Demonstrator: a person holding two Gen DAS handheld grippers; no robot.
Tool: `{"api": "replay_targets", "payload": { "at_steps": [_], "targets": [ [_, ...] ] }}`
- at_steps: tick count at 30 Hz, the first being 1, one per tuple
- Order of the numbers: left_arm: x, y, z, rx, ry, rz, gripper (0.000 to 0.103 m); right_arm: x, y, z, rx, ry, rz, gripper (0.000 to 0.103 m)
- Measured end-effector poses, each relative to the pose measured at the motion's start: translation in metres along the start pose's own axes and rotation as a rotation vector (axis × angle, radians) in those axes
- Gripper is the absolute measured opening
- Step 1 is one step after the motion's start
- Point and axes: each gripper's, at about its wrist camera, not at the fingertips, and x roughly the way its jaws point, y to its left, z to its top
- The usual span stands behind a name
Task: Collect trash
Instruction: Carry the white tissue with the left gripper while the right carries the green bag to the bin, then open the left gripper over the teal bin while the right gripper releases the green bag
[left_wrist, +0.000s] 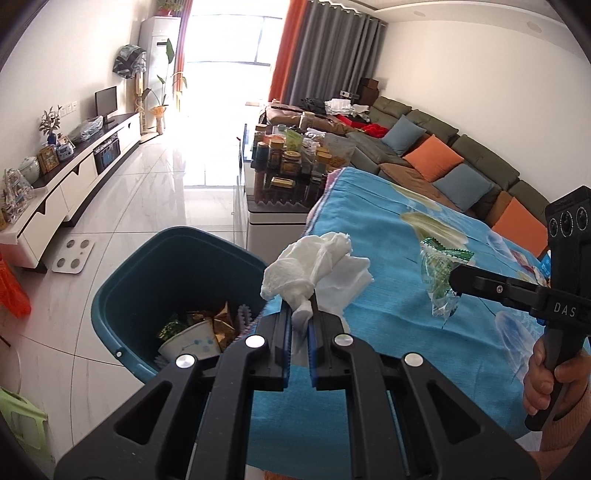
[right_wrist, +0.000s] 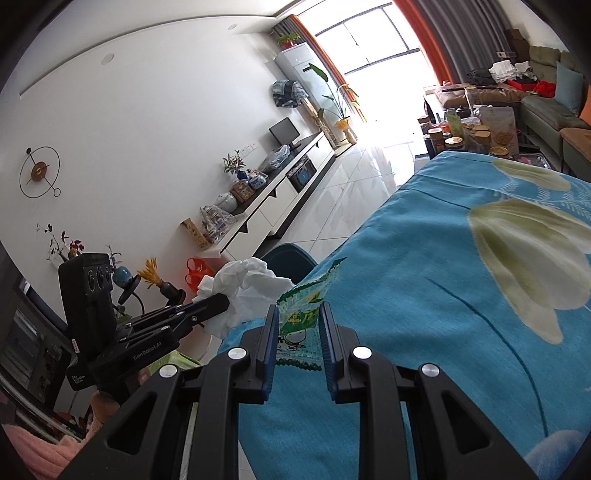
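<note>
My left gripper (left_wrist: 300, 311) is shut on a crumpled white tissue (left_wrist: 317, 266), held above the near left edge of the table's blue flowered cloth (left_wrist: 384, 221). Just left of it on the floor stands the teal trash bin (left_wrist: 155, 273), with a paper cup (left_wrist: 192, 341) and wrappers inside. My right gripper (right_wrist: 299, 314) is shut on a green and clear snack wrapper (right_wrist: 301, 308) over the cloth (right_wrist: 424, 295). In the left wrist view that wrapper (left_wrist: 437, 273) hangs from the right gripper (left_wrist: 455, 282), to the right of the tissue. The left gripper (right_wrist: 218, 304) and tissue (right_wrist: 247, 291) show at the right wrist view's left, with the bin's rim (right_wrist: 291, 254) behind them.
A low table crowded with jars (left_wrist: 295, 158) stands beyond the cloth, and a sofa with cushions (left_wrist: 436, 158) runs along the right. A white TV cabinet (left_wrist: 85, 173) lines the left wall. A bathroom scale (left_wrist: 72, 254) lies on the tiled floor near the bin; a green stool (left_wrist: 22, 421) sits at lower left.
</note>
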Motion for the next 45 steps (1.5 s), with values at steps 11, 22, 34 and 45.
{"api": "replay_targets", "payload": {
  "at_steps": [11, 22, 34, 45],
  "targets": [
    [0.002, 0.034, 0.008, -0.054, -0.011, 0.074, 0.007, 0.032, 0.018, 0.019, -0.040, 0.027, 0.028, 0.020],
    [0.014, 0.061, 0.008, -0.100, 0.014, 0.119, 0.008, 0.071, 0.035, 0.030, -0.084, 0.074, 0.038, 0.020],
    [0.033, 0.084, 0.007, -0.149, 0.042, 0.169, 0.008, 0.122, 0.056, 0.036, -0.119, 0.148, 0.020, 0.020],
    [0.049, 0.093, 0.007, -0.168, 0.064, 0.196, 0.008, 0.156, 0.067, 0.039, -0.144, 0.207, -0.016, 0.020]
  ]
}}
